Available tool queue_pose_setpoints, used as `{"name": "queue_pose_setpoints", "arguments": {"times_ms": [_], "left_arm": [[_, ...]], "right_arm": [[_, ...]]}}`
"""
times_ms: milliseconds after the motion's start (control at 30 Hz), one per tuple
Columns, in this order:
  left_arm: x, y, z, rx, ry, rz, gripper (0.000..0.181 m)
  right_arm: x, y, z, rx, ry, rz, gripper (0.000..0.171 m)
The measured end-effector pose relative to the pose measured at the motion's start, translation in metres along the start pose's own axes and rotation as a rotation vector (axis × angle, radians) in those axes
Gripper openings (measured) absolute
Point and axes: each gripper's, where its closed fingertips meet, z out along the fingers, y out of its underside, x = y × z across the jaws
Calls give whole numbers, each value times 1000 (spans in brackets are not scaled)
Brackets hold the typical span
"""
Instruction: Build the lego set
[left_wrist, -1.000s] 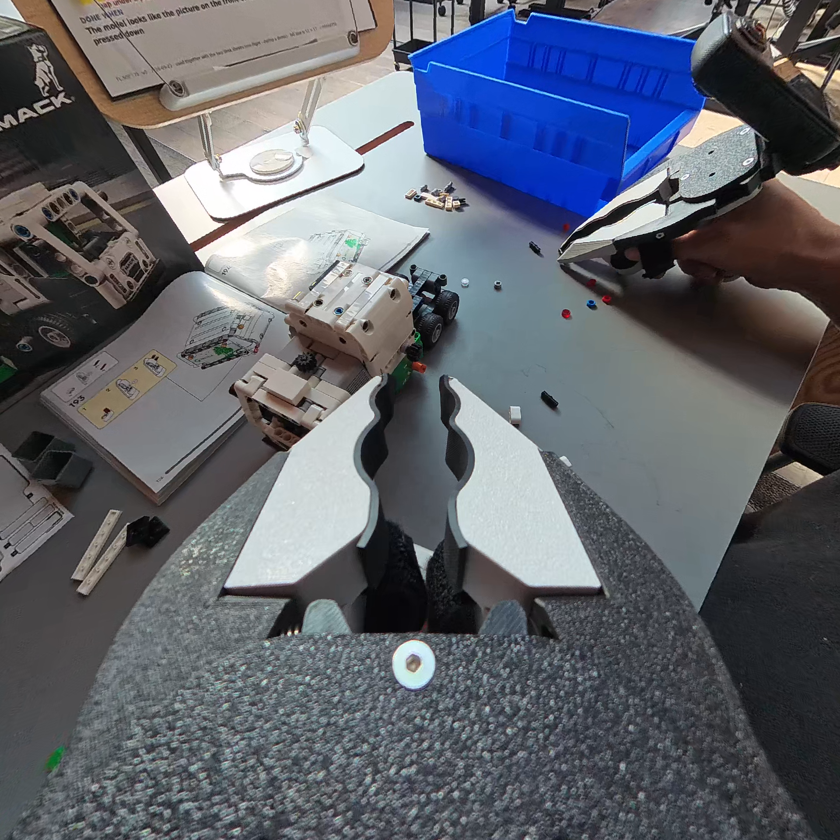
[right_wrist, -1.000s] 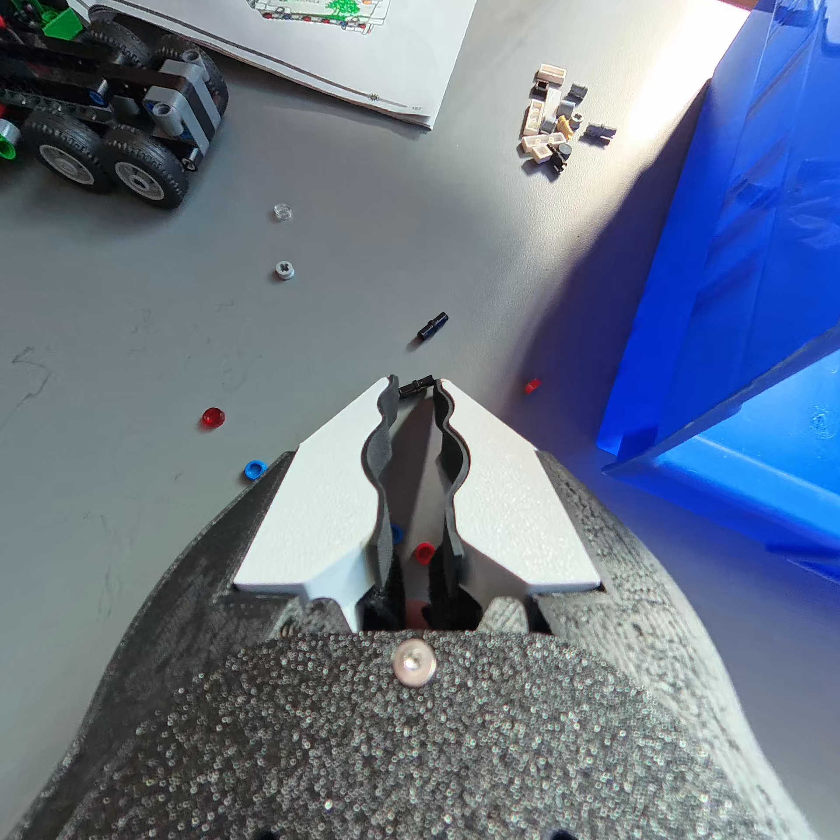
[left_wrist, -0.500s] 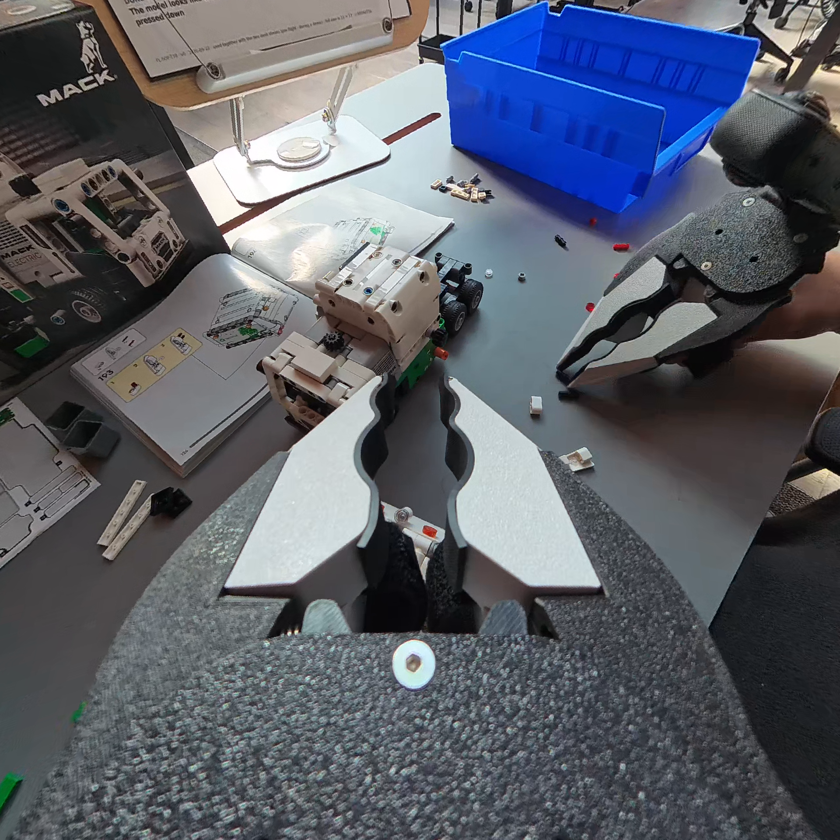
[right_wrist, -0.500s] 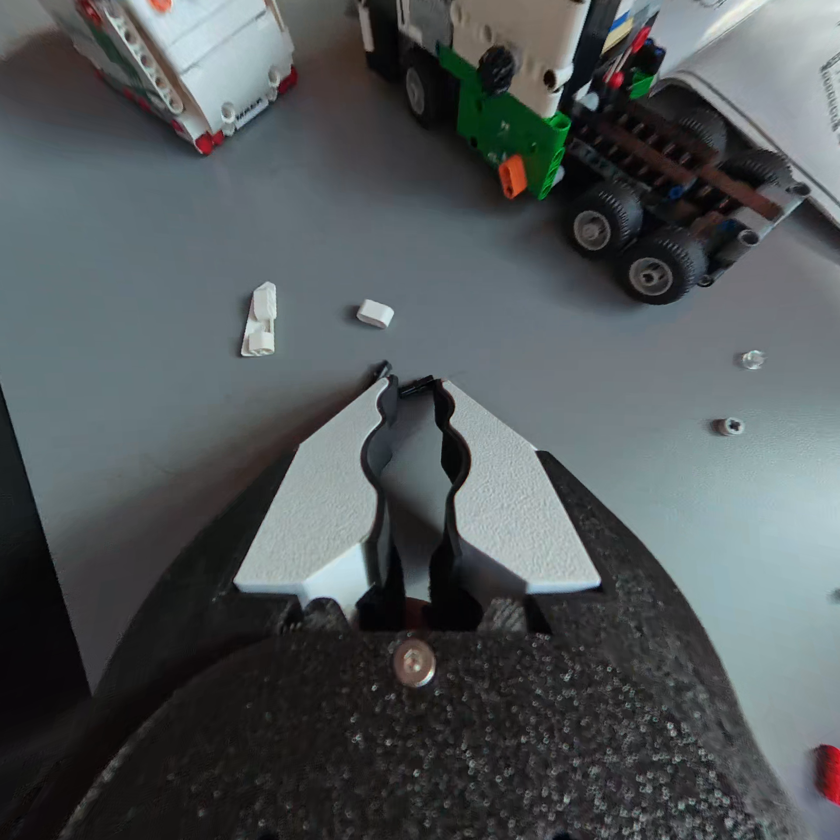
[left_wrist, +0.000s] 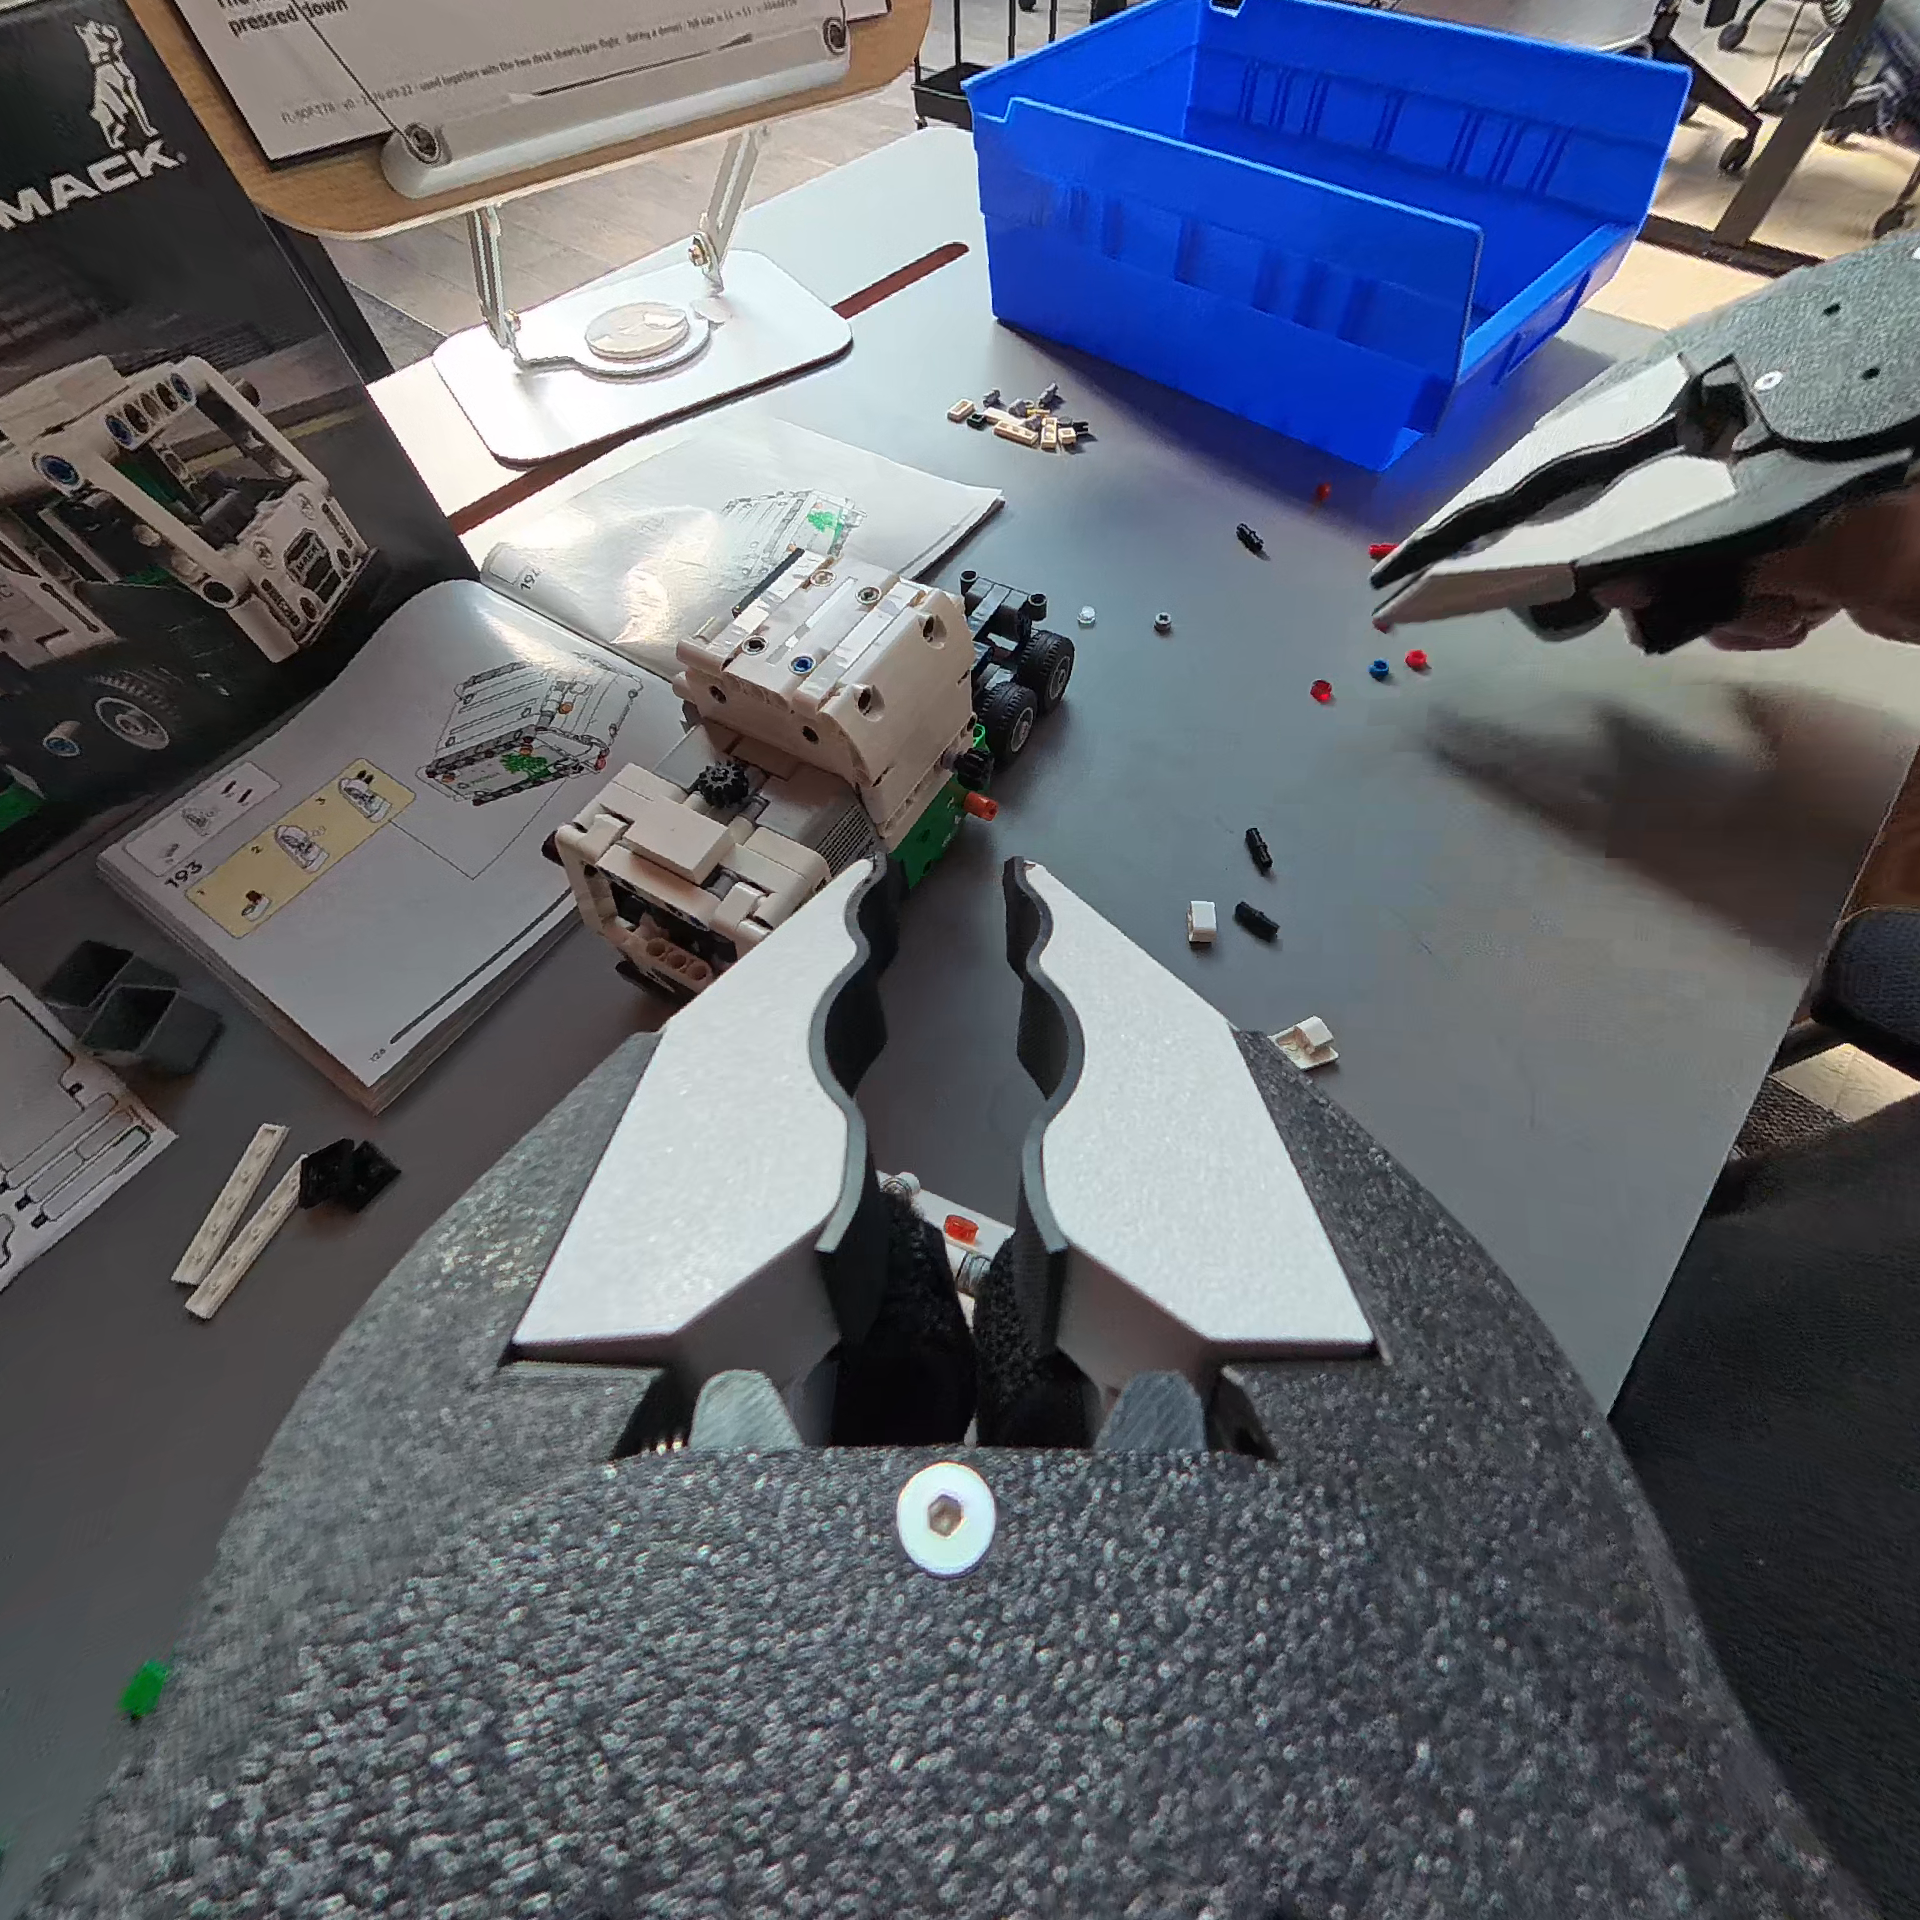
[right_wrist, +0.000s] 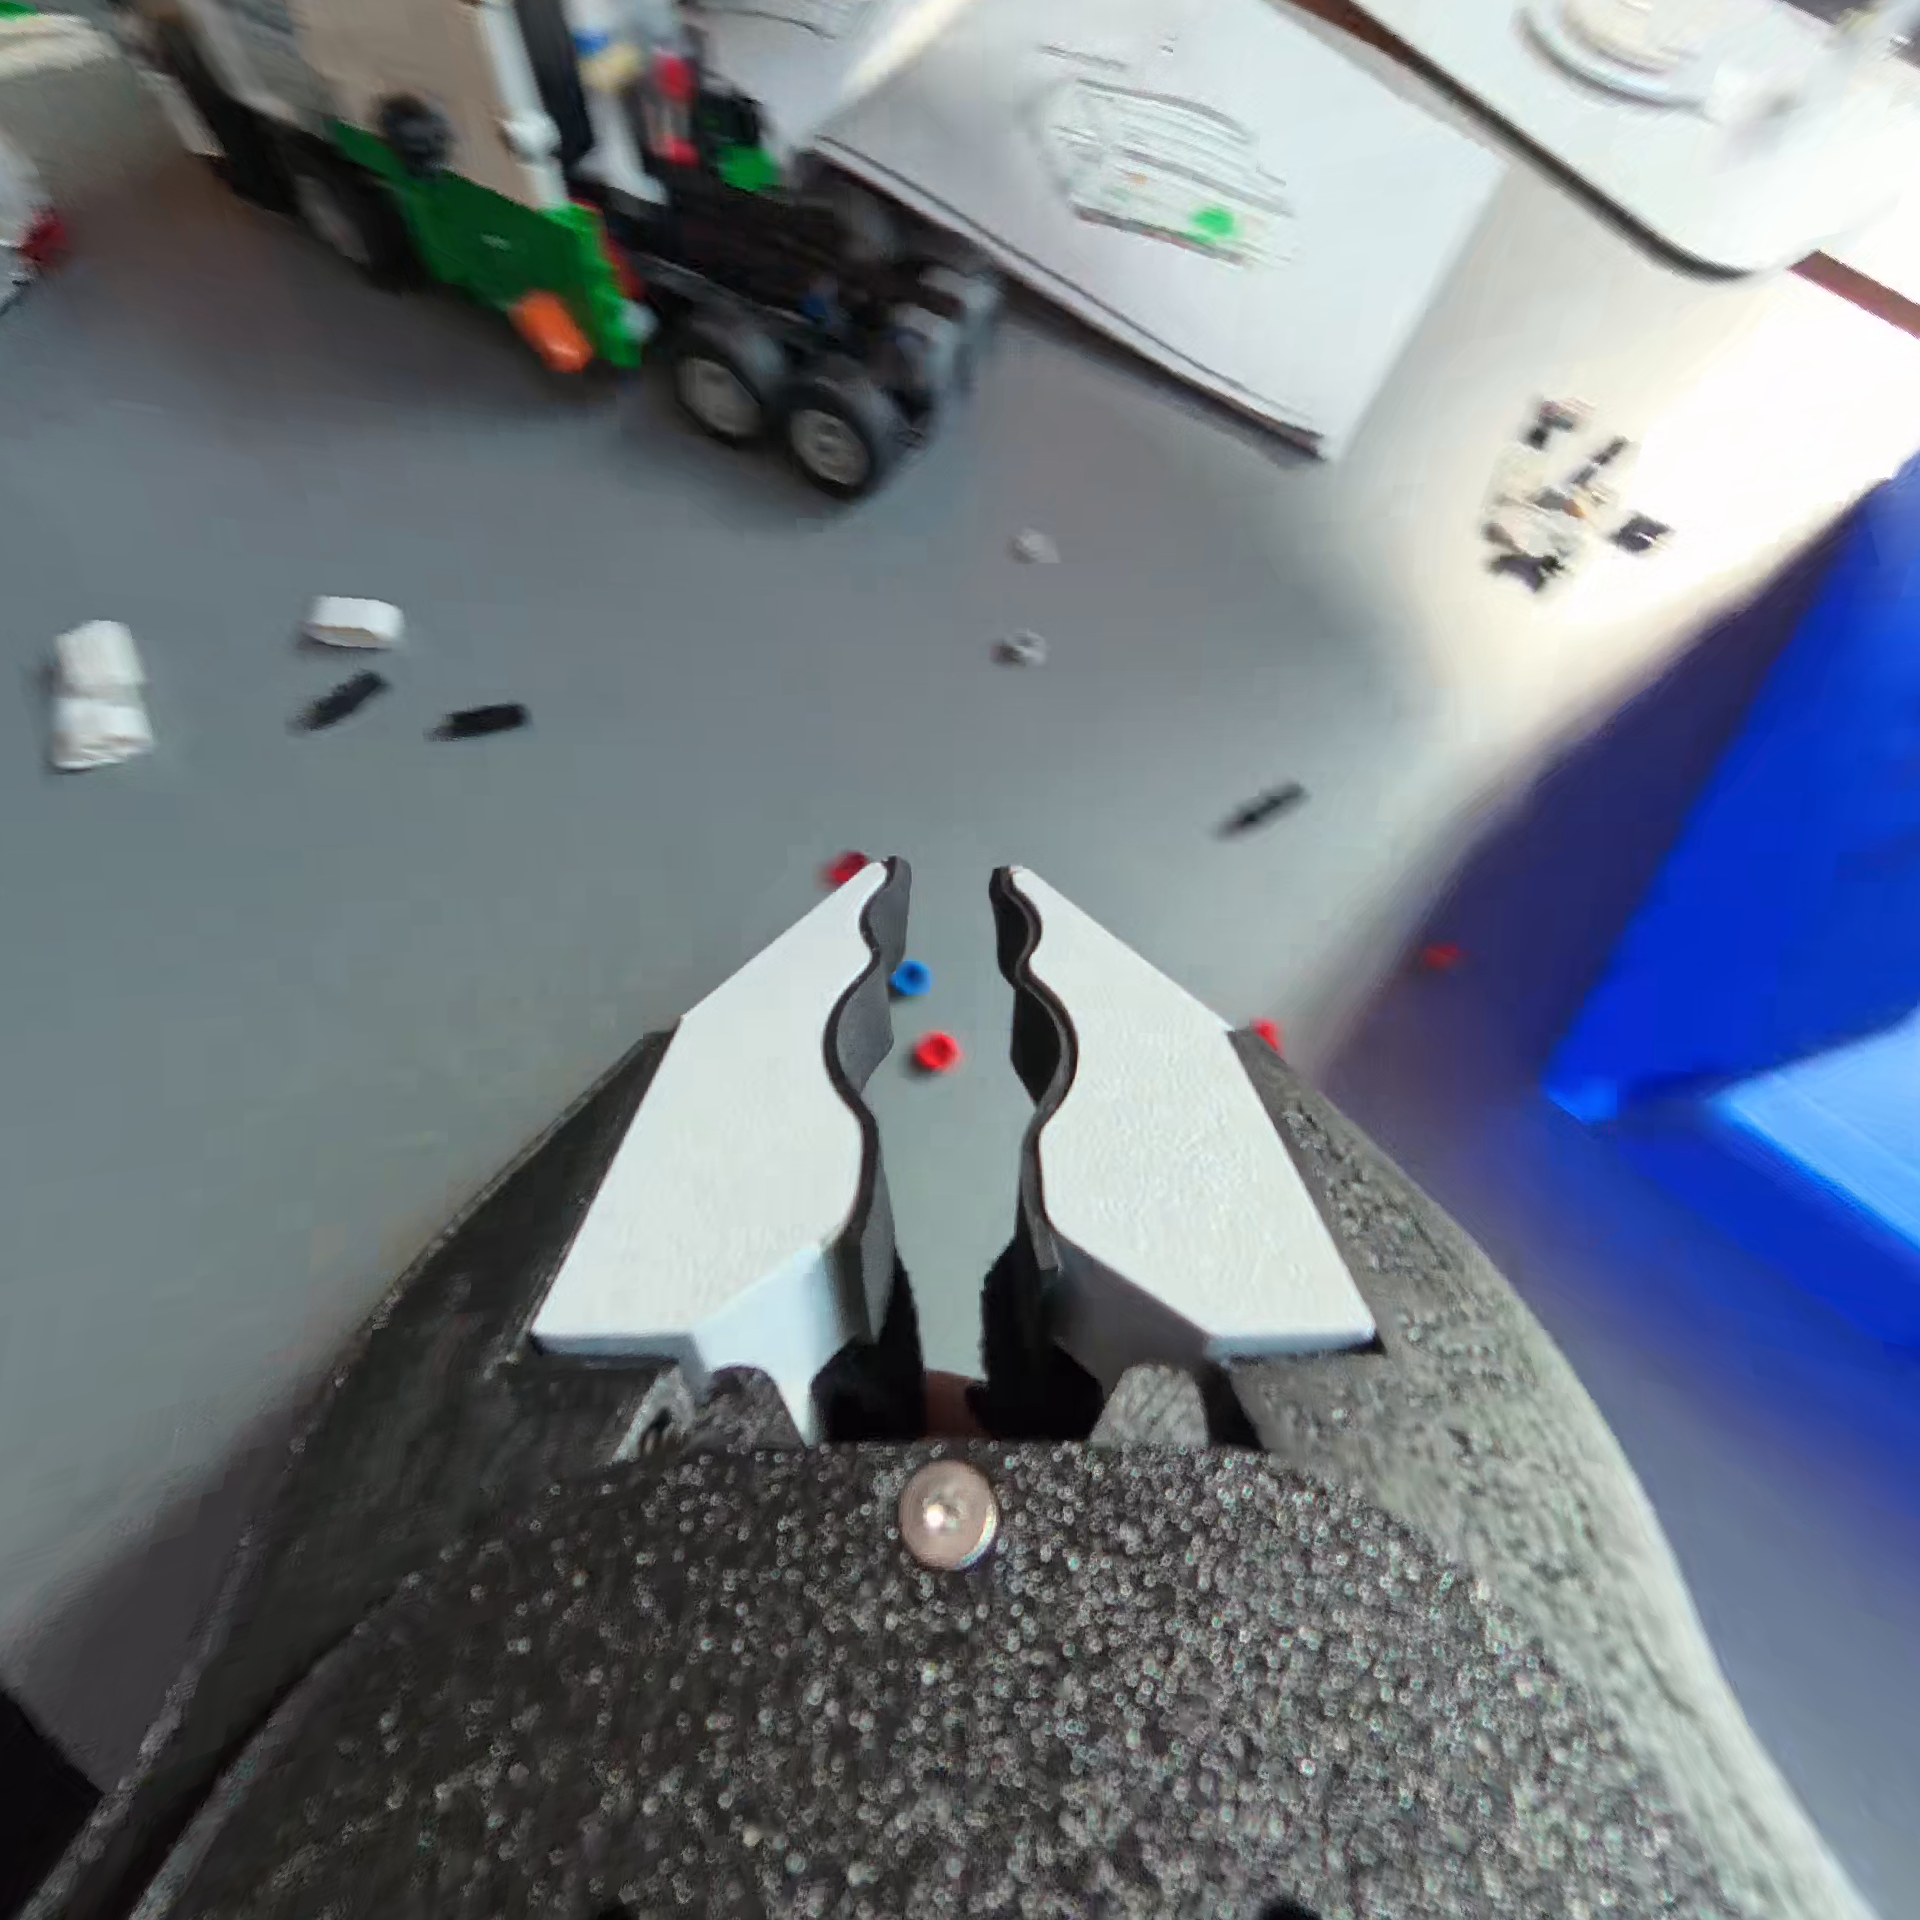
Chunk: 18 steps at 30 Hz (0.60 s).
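Now that the right gripper (right_wrist: 945, 883) has let go of the black pin it pinched 0.5 s ago, its jaws stand slightly spread w/ nothing between, over the red and blue studs (right_wrist: 933, 1051) near the blue bin (left_wrist: 1299, 260). Two black pins (left_wrist: 1255, 920) lie by the white piece. Left gripper (left_wrist: 940, 883) is spread, empty, just short of the truck (left_wrist: 810, 748). Looks like it's sorting parts, not yet fitting any.

Partly built lego truck (left_wrist: 821, 769) stands upright on the grey table beside the open instruction booklet: white cab and body, green side panel, orange stud, black rear chassis on grey-hubbed wheels. Loose black pins (left_wrist: 1255, 921), one white brick (left_wrist: 1201, 921) and red and blue studs (left_wrist: 1380, 670) lie scattered nearby.
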Motion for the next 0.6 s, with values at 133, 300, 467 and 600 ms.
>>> {"name": "queue_pose_setpoints", "arguments": {"times_ms": [133, 300, 467, 600], "left_arm": [[2, -1, 4, -5, 9, 16, 19], [6, -4, 6, -6, 10, 26, 19], [6, -3, 2, -7, -5, 18, 19], [6, -2, 2, -16, -10, 22, 19]], "right_arm": [[58, 30, -12, -39, 132, 113, 16], [68, 41, 1, -93, 119, 85, 12], [50, 28, 2, -79, 30, 75, 3], [-34, -24, 6, 42, -222, -20, 3]]}}
